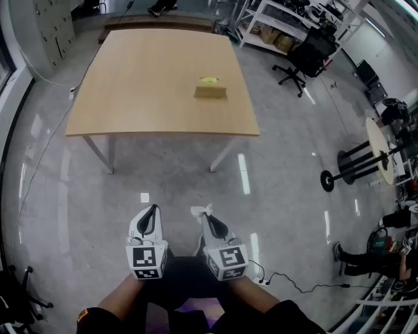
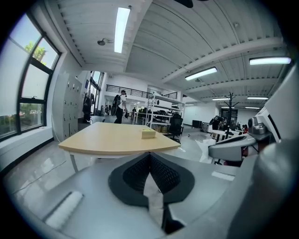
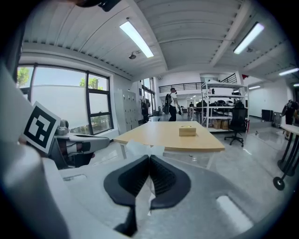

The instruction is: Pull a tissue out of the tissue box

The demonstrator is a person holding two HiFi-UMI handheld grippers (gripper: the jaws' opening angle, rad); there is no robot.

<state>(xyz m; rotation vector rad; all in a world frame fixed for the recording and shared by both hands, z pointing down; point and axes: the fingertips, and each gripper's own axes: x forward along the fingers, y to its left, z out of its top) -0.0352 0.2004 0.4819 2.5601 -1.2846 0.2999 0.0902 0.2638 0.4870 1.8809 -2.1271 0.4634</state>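
Observation:
The tan tissue box (image 1: 210, 91) with a yellow top stands on the wooden table (image 1: 144, 85), far from both grippers. The box also shows in the left gripper view (image 2: 148, 133) and the right gripper view (image 3: 187, 131). Low in the head view, close to the person's body and over the floor, my right gripper (image 1: 204, 215) is shut on a white tissue (image 1: 199, 211). The crumpled tissue (image 3: 140, 149) sticks out past the closed pads (image 3: 161, 175). My left gripper (image 1: 153, 210) is beside it, shut (image 2: 150, 156), with nothing seen in its jaws.
A glossy grey floor lies between me and the table. A black office chair (image 1: 304, 59) and shelving (image 1: 281, 19) stand at the back right. A round table on a black stand (image 1: 353, 166) and a seated person (image 1: 366, 258) are at the right. A cable (image 1: 294, 284) runs across the floor.

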